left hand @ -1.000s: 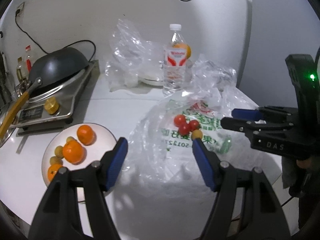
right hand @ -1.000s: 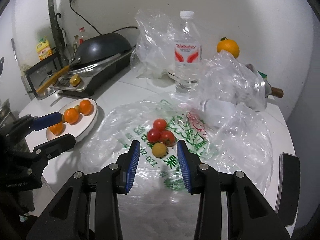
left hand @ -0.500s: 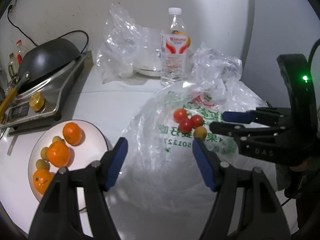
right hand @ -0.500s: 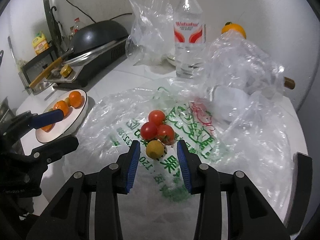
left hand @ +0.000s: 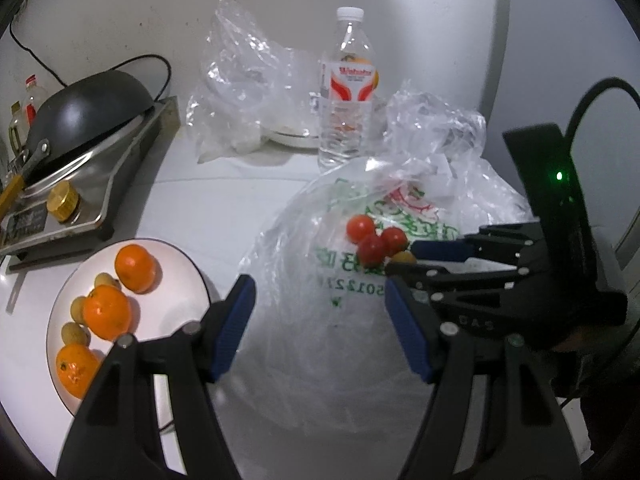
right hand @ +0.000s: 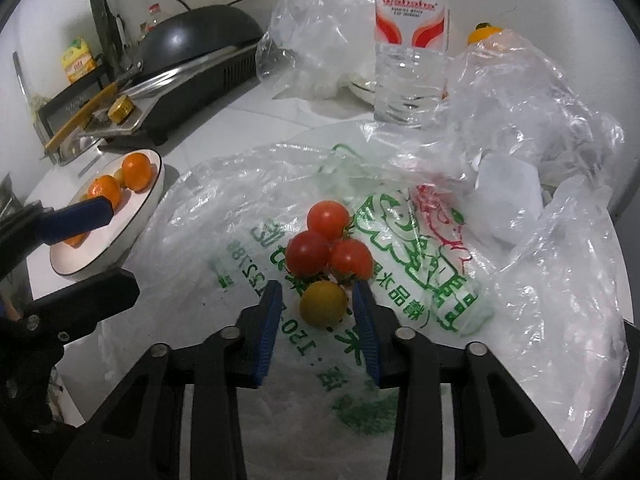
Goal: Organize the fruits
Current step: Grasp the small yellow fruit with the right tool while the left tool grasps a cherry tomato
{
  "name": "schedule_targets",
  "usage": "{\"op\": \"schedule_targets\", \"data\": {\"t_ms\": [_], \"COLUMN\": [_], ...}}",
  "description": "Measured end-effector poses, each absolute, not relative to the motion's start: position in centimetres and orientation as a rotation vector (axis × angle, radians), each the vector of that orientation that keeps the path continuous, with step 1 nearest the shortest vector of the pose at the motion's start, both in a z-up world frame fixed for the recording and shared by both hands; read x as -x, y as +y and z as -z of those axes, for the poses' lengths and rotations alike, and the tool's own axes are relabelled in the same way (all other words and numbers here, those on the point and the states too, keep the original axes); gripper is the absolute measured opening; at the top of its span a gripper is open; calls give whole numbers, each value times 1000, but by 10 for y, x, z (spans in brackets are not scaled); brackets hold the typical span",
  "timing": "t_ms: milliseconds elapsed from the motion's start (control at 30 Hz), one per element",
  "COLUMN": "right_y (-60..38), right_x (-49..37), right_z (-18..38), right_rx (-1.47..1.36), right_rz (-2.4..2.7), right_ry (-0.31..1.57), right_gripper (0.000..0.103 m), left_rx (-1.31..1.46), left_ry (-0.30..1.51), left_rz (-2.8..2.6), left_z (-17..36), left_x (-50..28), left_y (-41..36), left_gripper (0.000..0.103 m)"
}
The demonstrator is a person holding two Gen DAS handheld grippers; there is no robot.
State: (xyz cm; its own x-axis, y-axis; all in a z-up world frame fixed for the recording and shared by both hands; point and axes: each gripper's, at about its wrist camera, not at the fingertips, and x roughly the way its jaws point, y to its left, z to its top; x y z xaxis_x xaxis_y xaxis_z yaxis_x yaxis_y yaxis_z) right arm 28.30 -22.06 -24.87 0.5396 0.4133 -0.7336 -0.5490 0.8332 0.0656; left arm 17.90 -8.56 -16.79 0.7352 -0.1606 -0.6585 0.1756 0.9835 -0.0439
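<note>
Now, risks first:
Left gripper [left hand: 318, 322]: wide apart, holding nothing, hovering near the plate [left hand: 180, 258] of oranges.
Right gripper [right hand: 318, 310]: narrowly apart, straddling the yellow tomato [right hand: 323, 304], not yet clamped.
Risk: closing may snag the plastic bag [right hand: 240, 220] beneath, or nudge the touching red tomatoes [right hand: 326, 242].
Look: small, round, smooth, probably soft.

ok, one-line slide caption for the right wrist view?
Right gripper, open, straddles a yellow tomato beside three red tomatoes on a printed plastic bag.
</note>
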Motion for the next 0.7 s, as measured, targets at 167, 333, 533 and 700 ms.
{"op": "schedule_targets", "data": {"t_ms": [167,333,533,700], "right_y": [-221,-225,-234,-245], "right_x": [-284,-284,-286,-292], "right_z": [253,252,245,244], "right_rx": [200,198,192,177], "right_rz": [-575,-578,-574,-573], "right_ry": [829,819,791,785], "right_gripper": [28,27,27,27], "left_rx": [-25,-40,-60,-62], "left_ry": [727,726,728,728], "left_rz": [181,181,184,197], "left_z": [170,170,170,171], "left_x": [-180,-182,-185,-190], "left_y": [-86,-90,-98,-106], "left_gripper": [68,68,68,68]}}
